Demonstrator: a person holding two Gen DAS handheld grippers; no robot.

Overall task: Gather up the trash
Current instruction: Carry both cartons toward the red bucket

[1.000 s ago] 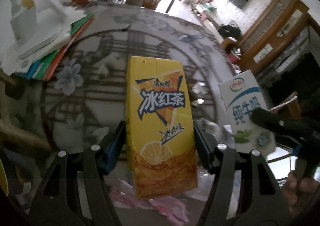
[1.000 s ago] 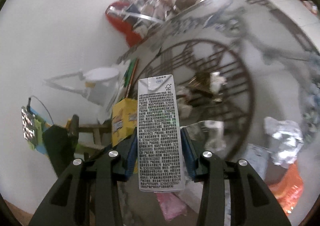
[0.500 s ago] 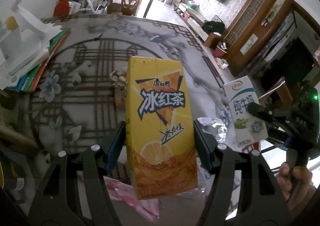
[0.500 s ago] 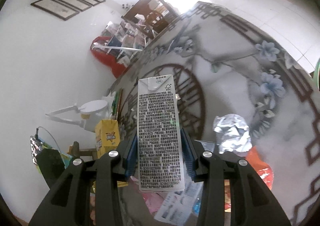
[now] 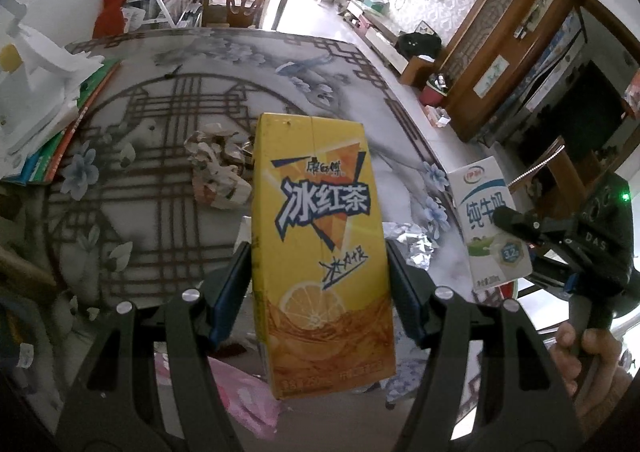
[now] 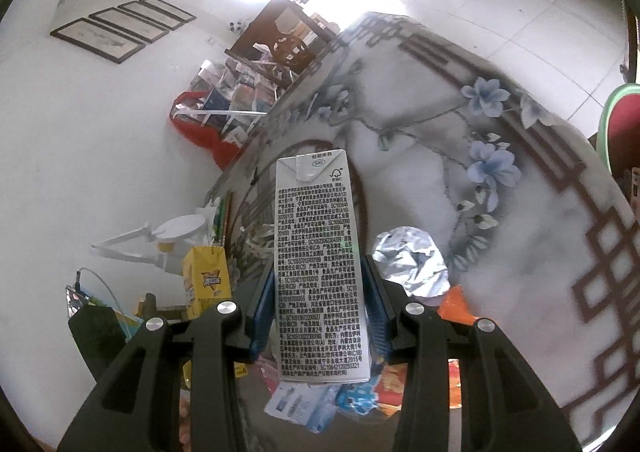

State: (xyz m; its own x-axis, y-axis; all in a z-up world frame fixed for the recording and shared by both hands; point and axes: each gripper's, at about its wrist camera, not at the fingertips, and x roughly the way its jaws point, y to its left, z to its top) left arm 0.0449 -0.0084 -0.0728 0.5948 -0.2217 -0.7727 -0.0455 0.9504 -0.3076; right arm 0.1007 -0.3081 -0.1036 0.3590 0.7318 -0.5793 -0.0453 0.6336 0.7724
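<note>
- While both cartons hang above the table (image 5: 280, 64), you're mid-carry: pickup looks done, drop-off not yet.
- Left gripper (image 5: 318, 272): jaws closed approx. to carton width, blue pads pressed on both sides of the yellow iced-tea carton (image 5: 320, 252). Carton upright, clear of the tabletop, over the near edge.
- Right gripper (image 6: 320, 308): jaws closed narrower, clamped on the milk carton (image 6: 318, 272) by its slim sides, upright, printed text panel facing the cam. In the left view it sits off the table's right edge.
- Still lying on the table: crumpled foil (image 6: 410, 264) near the near-right edge, torn paper scraps (image 5: 218, 168) toward the middle, pink plastic (image 5: 240, 392) and mixed wrappers (image 6: 320, 400) at the near edge under the grippers.
- No bin or bag clearly visible in either view, so can't tell where the drop point is.
- Next move, as I judge it: swing both cartons to wherever the trash goes, keep them upright in case of leftover liquid, open the jaws only once over the container.
- Watch the two grippers; they're near each other on the right side, so don't clip them together when turning.
- Then come back for foil, scraps, etc.
</note>
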